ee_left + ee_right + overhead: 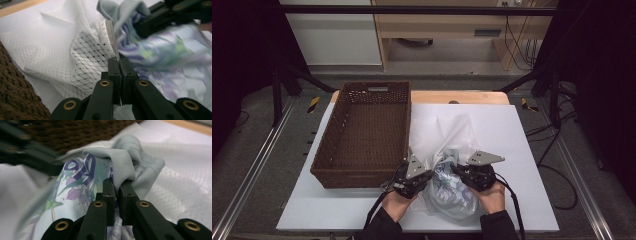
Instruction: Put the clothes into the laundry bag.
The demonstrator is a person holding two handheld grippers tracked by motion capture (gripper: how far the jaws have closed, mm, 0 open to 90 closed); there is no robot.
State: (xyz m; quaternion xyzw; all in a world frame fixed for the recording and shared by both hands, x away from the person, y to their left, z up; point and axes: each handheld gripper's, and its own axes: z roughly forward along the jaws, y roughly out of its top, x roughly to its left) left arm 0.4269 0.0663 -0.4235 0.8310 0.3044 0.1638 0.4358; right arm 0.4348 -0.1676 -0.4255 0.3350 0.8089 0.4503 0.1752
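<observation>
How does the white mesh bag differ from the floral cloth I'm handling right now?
The mesh bag is plain white netting you can see through; the floral cloth is opaque, printed with purple and green flowers and edged in grey. The left tongs pinch the bag's grey-trimmed edge, while the right tongs pinch the cloth's grey hem. The bag spreads further across the white board; the cloth sits bunched. Both are soft and crumpled.

A wooden table (472, 97) carries a white board (522, 165) that covers nearly all of it; only a strip of wood shows at twelve o'clock. On the board, a brown wicker basket (364, 135) sits toward nine o'clock. Just beside it, from the centre toward six o'clock, lies a white mesh bag (452, 131) with a floral-printed cloth (452, 187), seemingly partly inside it.
</observation>
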